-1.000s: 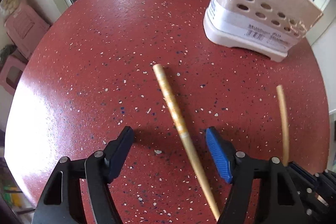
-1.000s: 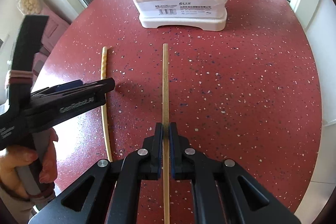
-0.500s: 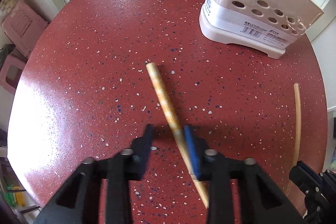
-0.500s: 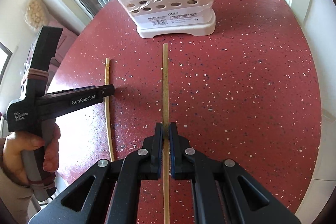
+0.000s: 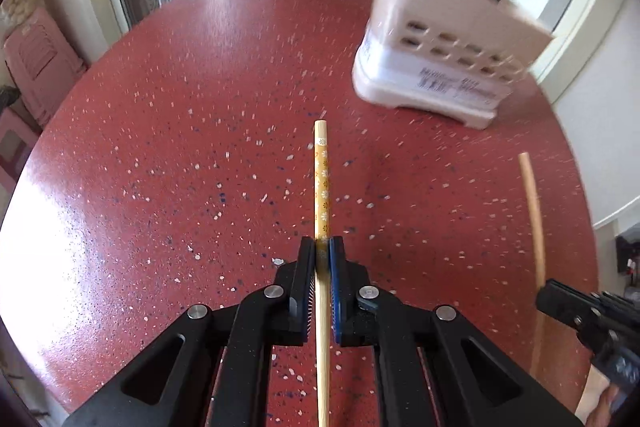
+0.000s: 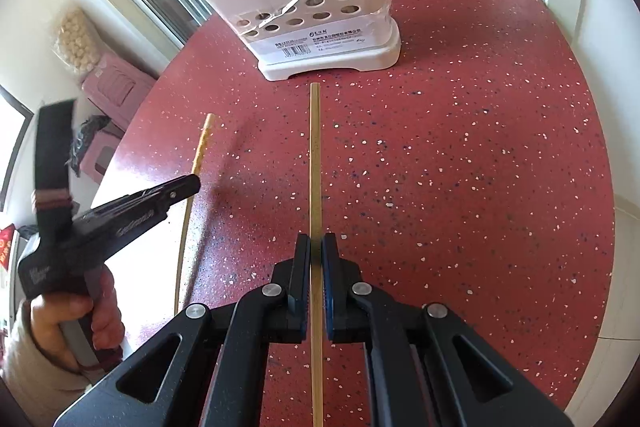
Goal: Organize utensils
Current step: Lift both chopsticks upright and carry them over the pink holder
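1. The left gripper point(image 5: 322, 247) was clamped tight on the flowered chopstick point(image 5: 321, 179), its tip aimed toward the holder point(image 5: 440, 67).
2. The right gripper point(image 6: 316, 247) squeezed the plain chopstick point(image 6: 315, 155), whose tip was close to the holder's base.
3. Both sticks were long and thin. They could twist, slip out, or bump the holder's wall and miss the top.

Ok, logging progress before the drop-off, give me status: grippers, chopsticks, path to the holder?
Left gripper shut on patterned chopstick. Right gripper shut on plain chopstick. Utensil holder ahead, red table between looks clear.
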Motion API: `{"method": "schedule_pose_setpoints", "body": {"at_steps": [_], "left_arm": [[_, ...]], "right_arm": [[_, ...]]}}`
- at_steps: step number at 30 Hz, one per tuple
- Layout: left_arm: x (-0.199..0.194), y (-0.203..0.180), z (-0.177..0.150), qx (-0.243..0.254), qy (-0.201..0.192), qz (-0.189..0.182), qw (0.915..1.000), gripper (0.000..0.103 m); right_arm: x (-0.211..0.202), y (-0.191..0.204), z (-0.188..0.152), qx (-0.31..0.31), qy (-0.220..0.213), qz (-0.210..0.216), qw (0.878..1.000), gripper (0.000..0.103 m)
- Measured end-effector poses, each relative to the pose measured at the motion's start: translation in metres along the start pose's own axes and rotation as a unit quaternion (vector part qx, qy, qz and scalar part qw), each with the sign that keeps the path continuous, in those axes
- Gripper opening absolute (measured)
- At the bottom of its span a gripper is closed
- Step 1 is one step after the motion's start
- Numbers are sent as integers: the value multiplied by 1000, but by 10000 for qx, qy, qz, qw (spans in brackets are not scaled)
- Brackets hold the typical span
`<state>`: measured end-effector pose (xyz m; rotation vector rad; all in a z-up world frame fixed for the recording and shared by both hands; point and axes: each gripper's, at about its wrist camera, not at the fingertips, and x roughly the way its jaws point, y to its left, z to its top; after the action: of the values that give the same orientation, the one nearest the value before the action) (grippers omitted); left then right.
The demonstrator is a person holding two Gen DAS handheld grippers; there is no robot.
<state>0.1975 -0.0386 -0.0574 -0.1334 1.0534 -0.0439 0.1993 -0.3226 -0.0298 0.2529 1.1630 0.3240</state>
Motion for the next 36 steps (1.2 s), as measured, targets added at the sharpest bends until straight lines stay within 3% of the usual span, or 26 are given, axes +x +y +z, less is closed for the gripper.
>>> {"method": "schedule_pose_setpoints", "body": {"at_steps": [12, 23, 36], "left_arm": [[-67, 26, -5, 8, -1084, -390, 9933, 37], [-96, 15, 5, 309, -1630, -567, 9845, 37], [-111, -2, 37, 410, -1965, -873, 9757, 37]], "right_arm": [[-14, -1, 1, 25, -233, 60, 9997, 6], [-39, 8, 17, -56, -546, 109, 9984, 6], [-65, 11, 50, -100, -1006, 300, 9944, 6]]}}
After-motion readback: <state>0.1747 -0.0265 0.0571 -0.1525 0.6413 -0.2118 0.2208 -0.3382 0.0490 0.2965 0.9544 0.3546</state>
